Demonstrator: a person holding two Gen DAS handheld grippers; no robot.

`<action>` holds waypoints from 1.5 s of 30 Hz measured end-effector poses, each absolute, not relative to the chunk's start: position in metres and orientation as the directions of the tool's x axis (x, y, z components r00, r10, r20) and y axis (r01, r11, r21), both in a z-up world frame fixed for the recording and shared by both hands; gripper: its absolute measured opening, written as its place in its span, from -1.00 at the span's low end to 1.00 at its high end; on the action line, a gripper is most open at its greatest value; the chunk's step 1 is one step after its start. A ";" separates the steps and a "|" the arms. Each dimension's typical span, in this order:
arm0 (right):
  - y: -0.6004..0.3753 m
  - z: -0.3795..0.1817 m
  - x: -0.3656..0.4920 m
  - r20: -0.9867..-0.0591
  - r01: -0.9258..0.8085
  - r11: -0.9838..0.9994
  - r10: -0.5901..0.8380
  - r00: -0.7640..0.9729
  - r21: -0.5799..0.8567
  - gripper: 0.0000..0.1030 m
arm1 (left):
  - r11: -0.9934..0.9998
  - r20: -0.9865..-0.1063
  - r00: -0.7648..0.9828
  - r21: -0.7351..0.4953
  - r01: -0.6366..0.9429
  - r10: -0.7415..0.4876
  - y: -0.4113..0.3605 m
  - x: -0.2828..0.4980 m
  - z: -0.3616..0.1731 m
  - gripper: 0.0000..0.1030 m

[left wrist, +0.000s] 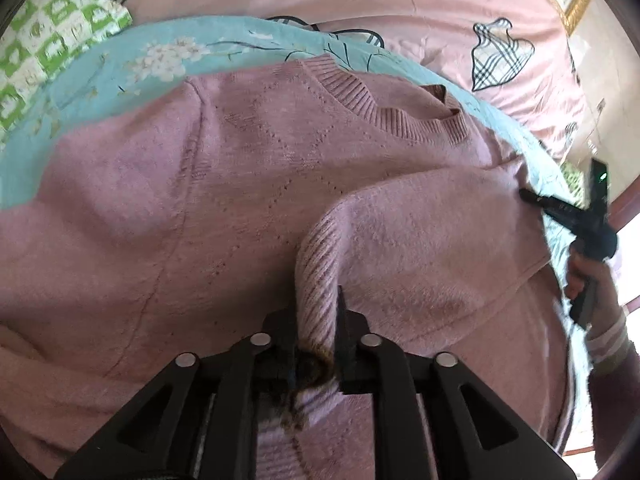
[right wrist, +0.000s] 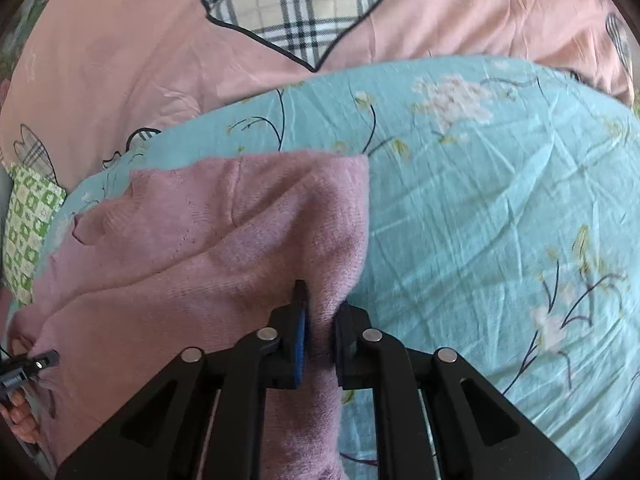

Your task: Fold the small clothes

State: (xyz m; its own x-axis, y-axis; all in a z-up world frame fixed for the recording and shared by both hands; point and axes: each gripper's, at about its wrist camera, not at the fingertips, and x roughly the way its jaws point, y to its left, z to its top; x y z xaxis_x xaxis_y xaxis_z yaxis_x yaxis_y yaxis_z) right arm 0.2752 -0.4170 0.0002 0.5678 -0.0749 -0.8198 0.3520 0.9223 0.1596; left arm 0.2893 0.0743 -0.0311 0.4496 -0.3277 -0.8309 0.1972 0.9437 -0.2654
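Observation:
A pink knitted sweater (left wrist: 168,200) lies flat on a turquoise floral sheet (left wrist: 120,60), its ribbed neckline (left wrist: 392,116) at the far side. One sleeve is folded across the body. My left gripper (left wrist: 320,320) is shut on that sleeve's ribbed cuff (left wrist: 316,264). My right gripper (right wrist: 322,320) is shut on the sweater's side edge (right wrist: 336,240) near the shoulder. The right gripper also shows in the left wrist view (left wrist: 532,198) at the sweater's right edge. The left gripper shows in the right wrist view (right wrist: 44,360) at the far left.
A pink quilt (right wrist: 120,60) with plaid heart patches (right wrist: 296,8) lies beyond the sheet. A green and white checked cloth (left wrist: 60,32) sits at the far left. Bare turquoise sheet (right wrist: 500,220) spreads to the right of the sweater.

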 end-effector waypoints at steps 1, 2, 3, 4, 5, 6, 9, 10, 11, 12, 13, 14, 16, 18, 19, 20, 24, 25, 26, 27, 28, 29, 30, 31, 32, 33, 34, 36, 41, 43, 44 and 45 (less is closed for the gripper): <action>-0.414 0.005 0.271 -0.817 0.367 0.918 -0.091 0.570 0.153 -0.41 | 0.944 -0.830 0.451 -0.266 0.195 -0.327 0.076 0.286 -0.028 -0.63; -0.411 0.012 0.264 -0.807 0.375 0.914 -0.103 0.581 0.153 -0.33 | 0.945 -0.828 0.457 -0.267 0.188 -0.325 0.079 0.280 -0.025 -0.63; -0.408 0.020 0.255 -0.792 0.377 0.912 -0.106 0.602 0.164 -0.23 | 0.948 -0.824 0.468 -0.263 0.181 -0.318 0.083 0.271 -0.020 -0.63; -0.404 0.028 0.245 -0.775 0.369 0.910 -0.092 0.626 0.190 -0.13 | 0.950 -0.820 0.479 -0.263 0.170 -0.313 0.088 0.261 -0.015 -0.59; -0.398 0.034 0.236 -0.761 0.351 0.910 -0.065 0.645 0.220 -0.09 | 0.950 -0.817 0.486 -0.268 0.158 -0.311 0.093 0.252 -0.011 -0.57; -0.390 0.039 0.227 -0.750 0.329 0.911 -0.033 0.660 0.250 -0.03 | 0.949 -0.809 0.497 -0.282 0.141 -0.314 0.099 0.239 -0.006 -0.50; -0.359 0.046 0.197 -0.721 0.262 0.907 0.063 0.690 0.330 0.01 | 0.937 -0.770 0.545 -0.337 0.091 -0.330 0.120 0.196 0.006 -0.23; -0.345 0.044 0.184 -0.716 0.235 0.905 0.102 0.690 0.355 0.02 | 0.937 -0.762 0.564 -0.344 0.063 -0.318 0.129 0.179 0.007 -0.09; -0.333 0.042 0.177 -0.715 0.216 0.902 0.132 0.687 0.374 0.03 | 0.938 -0.760 0.574 -0.346 0.040 -0.305 0.135 0.168 0.008 -0.07; -0.324 0.039 0.170 -0.712 0.200 0.899 0.156 0.685 0.390 0.04 | 0.938 -0.762 0.579 -0.347 0.013 -0.290 0.143 0.158 0.006 -0.07; -0.312 0.034 0.163 -0.708 0.179 0.893 0.191 0.679 0.412 0.05 | 0.934 -0.768 0.577 -0.357 -0.023 -0.280 0.153 0.150 0.003 -0.07; -0.303 0.030 0.157 -0.709 0.167 0.889 0.213 0.672 0.426 0.05 | 0.927 -0.771 0.572 -0.373 -0.048 -0.280 0.162 0.144 0.000 -0.07; -0.286 0.020 0.145 -0.719 0.152 0.882 0.252 0.648 0.446 0.05 | 0.915 -0.780 0.562 -0.393 -0.094 -0.277 0.174 0.142 -0.008 -0.07; -0.274 0.012 0.137 -0.729 0.145 0.877 0.276 0.627 0.457 0.05 | 0.900 -0.790 0.553 -0.408 -0.151 -0.265 0.190 0.145 -0.014 -0.07; -0.269 0.008 0.135 -0.731 0.145 0.874 0.284 0.620 0.463 0.05 | 0.886 -0.785 0.554 -0.432 -0.168 -0.277 0.197 0.149 -0.016 -0.07; -0.265 0.006 0.131 -0.734 0.146 0.872 0.290 0.614 0.467 0.05 | 0.874 -0.783 0.553 -0.449 -0.186 -0.285 0.203 0.153 -0.019 -0.07; -0.256 0.001 0.121 -0.744 0.149 0.869 0.302 0.596 0.472 0.05 | 0.849 -0.786 0.541 -0.478 -0.224 -0.299 0.214 0.173 -0.031 -0.04; -0.255 0.001 0.120 -0.746 0.146 0.870 0.305 0.592 0.471 0.05 | 0.851 -0.793 0.536 -0.471 -0.234 -0.291 0.215 0.178 -0.034 -0.10; -0.255 0.002 0.120 -0.747 0.145 0.871 0.304 0.591 0.469 0.05 | 0.856 -0.799 0.534 -0.458 -0.240 -0.278 0.214 0.183 -0.037 -0.17; -0.255 0.002 0.119 -0.746 0.145 0.871 0.302 0.593 0.469 0.05 | 0.863 -0.803 0.534 -0.445 -0.240 -0.265 0.214 0.185 -0.038 -0.65; -0.255 0.003 0.118 -0.744 0.145 0.870 0.303 0.595 0.471 0.05 | 0.872 -0.809 0.532 -0.428 -0.238 -0.251 0.212 0.186 -0.037 -0.86; -0.256 0.005 0.118 -0.741 0.145 0.869 0.303 0.598 0.473 0.05 | 0.878 -0.806 0.541 -0.417 -0.234 -0.239 0.209 0.187 -0.033 -0.84; -0.257 0.006 0.118 -0.740 0.148 0.869 0.299 0.602 0.471 0.05 | 0.886 -0.801 0.553 -0.406 -0.222 -0.229 0.205 0.185 -0.027 -0.88; -0.258 0.007 0.117 -0.739 0.151 0.871 0.291 0.608 0.467 0.05 | 0.899 -0.792 0.571 -0.389 -0.200 -0.215 0.198 0.183 -0.016 -0.89; -0.259 0.008 0.116 -0.737 0.154 0.871 0.286 0.612 0.466 0.05 | 0.909 -0.781 0.589 -0.377 -0.179 -0.208 0.191 0.180 -0.004 -0.89; -0.262 0.009 0.114 -0.734 0.157 0.869 0.285 0.617 0.470 0.05 | 0.915 -0.765 0.609 -0.373 -0.151 -0.211 0.184 0.177 0.008 -0.90; -0.263 0.010 0.113 -0.731 0.159 0.866 0.286 0.619 0.474 0.05 | 0.920 -0.743 0.630 -0.376 -0.114 -0.225 0.174 0.175 0.022 -0.91; -0.266 0.012 0.111 -0.726 0.163 0.862 0.286 0.626 0.481 0.05 | 0.926 -0.712 0.653 -0.375 -0.043 -0.258 0.155 0.176 0.046 -0.91; -0.277 0.019 0.100 -0.710 0.175 0.851 0.281 0.646 0.496 0.05 | 0.916 -0.667 0.642 -0.367 0.158 -0.378 0.078 0.203 0.084 -0.91; -0.281 0.022 0.096 -0.706 0.179 0.851 0.273 0.653 0.494 0.05 | 0.910 -0.675 0.614 -0.352 0.218 -0.408 0.044 0.220 0.083 -0.91; -0.285 0.022 0.094 -0.706 0.182 0.850 0.270 0.654 0.494 0.05 | 0.905 -0.683 0.594 -0.352 0.241 -0.424 0.028 0.228 0.078 -0.91; -0.288 0.023 0.092 -0.707 0.189 0.850 0.262 0.656 0.491 0.05 | 0.898 -0.692 0.573 -0.357 0.257 -0.439 0.015 0.235 0.074 -0.91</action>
